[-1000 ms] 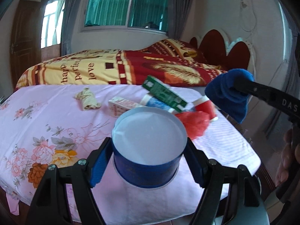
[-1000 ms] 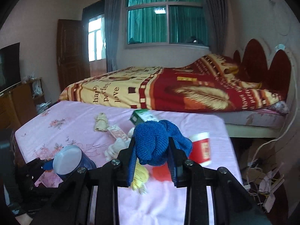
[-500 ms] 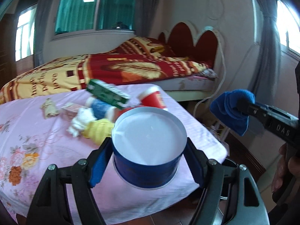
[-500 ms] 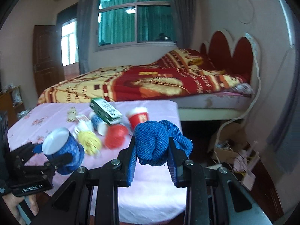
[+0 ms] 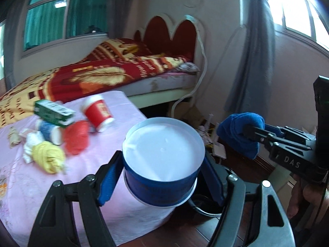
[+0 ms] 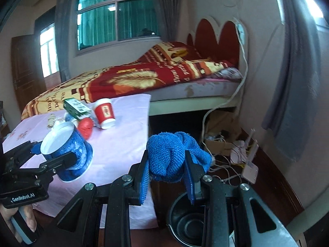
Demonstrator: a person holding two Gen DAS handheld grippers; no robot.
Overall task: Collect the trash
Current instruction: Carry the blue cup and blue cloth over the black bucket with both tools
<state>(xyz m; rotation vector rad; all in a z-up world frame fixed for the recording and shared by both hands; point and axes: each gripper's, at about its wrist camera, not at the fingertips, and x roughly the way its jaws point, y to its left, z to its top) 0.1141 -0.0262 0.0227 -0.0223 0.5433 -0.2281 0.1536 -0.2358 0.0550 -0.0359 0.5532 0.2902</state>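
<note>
My left gripper (image 5: 162,177) is shut on a blue paper cup (image 5: 162,164) with a white inside, held over the right edge of the pink table; the cup also shows in the right wrist view (image 6: 65,152). My right gripper (image 6: 166,170) is shut on a balled blue cloth (image 6: 172,152), held off the table above a black bin (image 6: 189,226) on the floor. The cloth also shows in the left wrist view (image 5: 238,133). On the table lie a red cup (image 5: 97,113), a green carton (image 5: 53,111), a red ball (image 5: 76,138), a yellow wad (image 5: 49,158) and white scraps.
The pink table (image 5: 115,135) ends just left of the bin. A bed (image 5: 115,72) with a red and yellow blanket stands behind. Cables, a cardboard box (image 6: 222,131) and a white device (image 6: 249,168) lie on the wooden floor at the right.
Both grippers have swung right, off the table's right edge, carrying the blue cup and the blue cloth. The black bin on the floor has come into view below them.
</note>
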